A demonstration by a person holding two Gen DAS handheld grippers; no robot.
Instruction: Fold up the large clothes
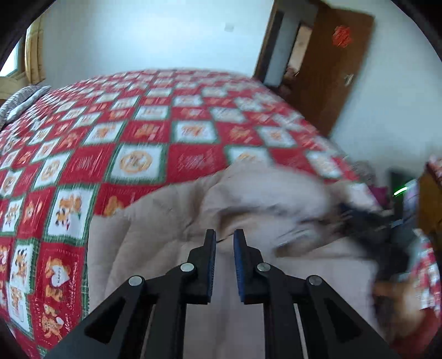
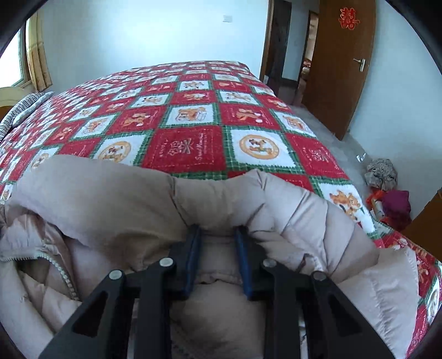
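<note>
done: right claw (image 2: 217, 234) pinches bunched padded coat (image 2: 290, 210) | left claw (image 1: 224, 237) nearly closed, seemingly empty above it | left: most folding

A home bedroom, wide bed (image 2: 193, 116) under a red, white and green teddy-bear quilt, striped pillow (image 2: 19, 113) by the headboard, brown wooden door (image 2: 339, 69) ajar with a red paper cutout (image 2: 347, 18), curtained window (image 2: 33, 55), pale walls, clutter (image 2: 386, 190) on the floor.
</note>
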